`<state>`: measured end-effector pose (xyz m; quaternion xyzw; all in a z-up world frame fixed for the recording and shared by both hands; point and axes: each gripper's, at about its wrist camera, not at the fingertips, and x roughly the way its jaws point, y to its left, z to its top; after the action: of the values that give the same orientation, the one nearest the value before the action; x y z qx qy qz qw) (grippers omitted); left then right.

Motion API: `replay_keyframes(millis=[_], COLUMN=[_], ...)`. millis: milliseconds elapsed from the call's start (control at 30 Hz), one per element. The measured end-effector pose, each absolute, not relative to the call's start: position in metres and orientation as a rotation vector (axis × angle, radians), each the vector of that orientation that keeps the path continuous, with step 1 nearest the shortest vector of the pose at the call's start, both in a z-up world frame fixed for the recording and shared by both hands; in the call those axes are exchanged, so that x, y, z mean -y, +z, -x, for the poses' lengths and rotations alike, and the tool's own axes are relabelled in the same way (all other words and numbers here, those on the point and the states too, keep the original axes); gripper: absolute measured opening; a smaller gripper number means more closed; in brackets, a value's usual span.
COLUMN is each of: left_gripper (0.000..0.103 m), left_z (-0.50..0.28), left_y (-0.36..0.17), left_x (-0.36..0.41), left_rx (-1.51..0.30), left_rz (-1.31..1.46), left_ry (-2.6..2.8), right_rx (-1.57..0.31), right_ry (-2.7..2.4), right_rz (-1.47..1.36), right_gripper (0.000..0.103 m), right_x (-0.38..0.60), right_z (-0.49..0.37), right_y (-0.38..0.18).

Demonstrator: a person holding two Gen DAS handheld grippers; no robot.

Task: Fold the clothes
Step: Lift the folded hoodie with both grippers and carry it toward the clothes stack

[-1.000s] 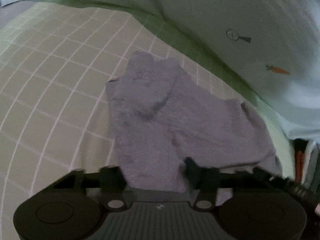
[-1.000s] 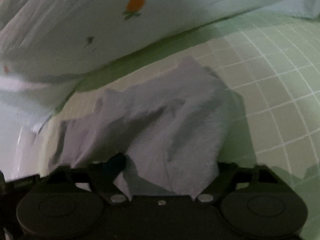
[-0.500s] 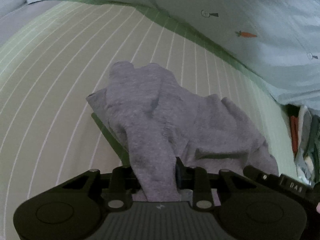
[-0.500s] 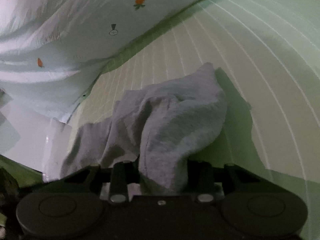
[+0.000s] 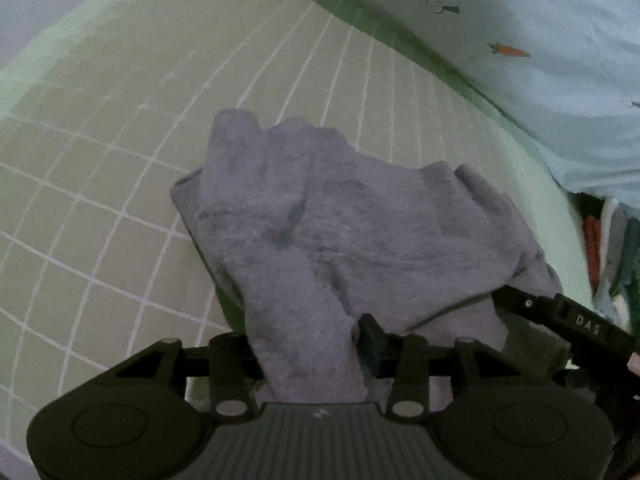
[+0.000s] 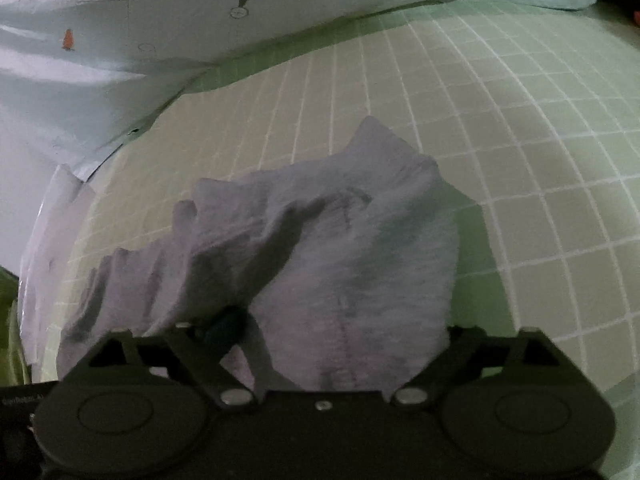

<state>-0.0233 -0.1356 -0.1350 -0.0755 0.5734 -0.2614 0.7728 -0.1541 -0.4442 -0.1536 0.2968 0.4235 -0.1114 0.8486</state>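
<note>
Both tools (image 5: pixel 304 356) (image 6: pixel 340 344) clamping grey garment (image 5: pixel 340 216)

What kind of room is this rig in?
Probably a bedroom, on a bed: the grey garment lies on a green grid-checked sheet, beside a pale carrot-print quilt. More clothes are piled at the edge.

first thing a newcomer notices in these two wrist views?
The rumpled grey garment fills the centre of both views, with both the left gripper and the right gripper shut on its near edge. Under it lies a green sheet with a white grid, and along the far side a pale carrot-print cover.
</note>
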Motion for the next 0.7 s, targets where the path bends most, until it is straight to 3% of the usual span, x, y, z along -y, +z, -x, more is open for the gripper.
replay_keyframes(millis=[67,100,200,400,700], left_gripper=[0.045,0.043,0.032,0.027,0.027], left_z=[0.02,0.02,0.019,0.024,0.083], left_y=[-0.141,-0.142,-0.134,-0.098,-0.027], left_x=[0.129,0.127,0.13,0.164,0.315], left_rx=[-1.265,-1.276,-1.281,-1.195,-1.005], left_rz=[0.208,0.225,0.216,0.241,0.249], left_ry=[-0.583,-0.591,-0.645,-0.776,-1.04], right_rx=[-0.884,-0.877,-0.851,-0.708,-0.441], right_ry=[-0.234,-0.231,-0.261,-0.327,-0.444], right_rz=[-0.649,-0.661,-0.707,-0.826,-0.839], right_gripper=[0.087,0.066,0.037,0.03,0.028], right_x=[0.445,0.445,0.45,0.453,0.549], right_z=[0.156,0.157,0.166,0.207,0.3], right_y=[-0.155,-0.154,-0.149,-0.123,-0.049])
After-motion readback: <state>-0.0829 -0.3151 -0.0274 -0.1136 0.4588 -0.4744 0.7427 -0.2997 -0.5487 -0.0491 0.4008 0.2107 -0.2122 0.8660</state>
